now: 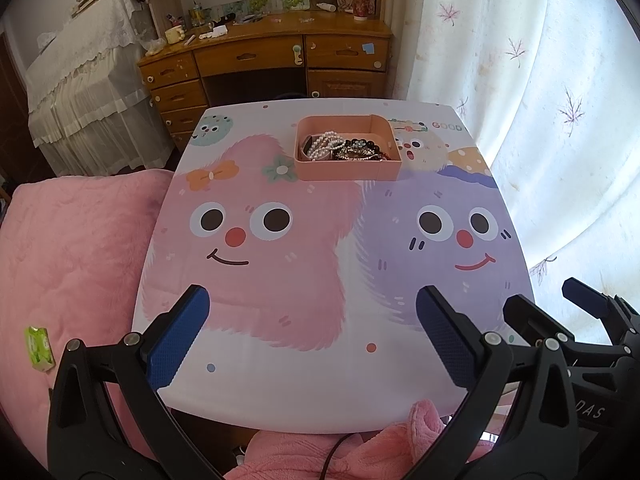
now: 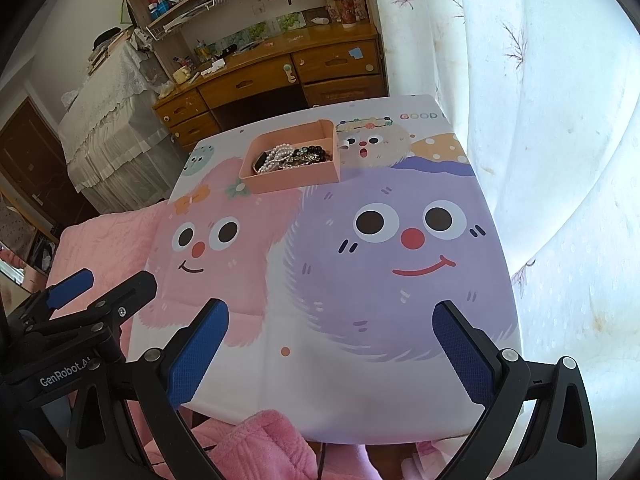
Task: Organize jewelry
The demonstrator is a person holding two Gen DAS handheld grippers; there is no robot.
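On my cartoon-print table (image 1: pixel 320 380), the pink tray (image 1: pixel 344 170) sits far. My left gripper (image 1: pixel 312 332) and right gripper (image 2: pixel 330 344) gape wide, empty; the tangled jewelry (image 1: pixel 344 148) could snag, dragging out together.

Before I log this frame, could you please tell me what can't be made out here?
- Pink tray: its near wall hides the floor in both views.
- Jewelry: a tangled heap, pieces too small to count.
- Table: near edge and underside hidden behind both grippers' open jaws.
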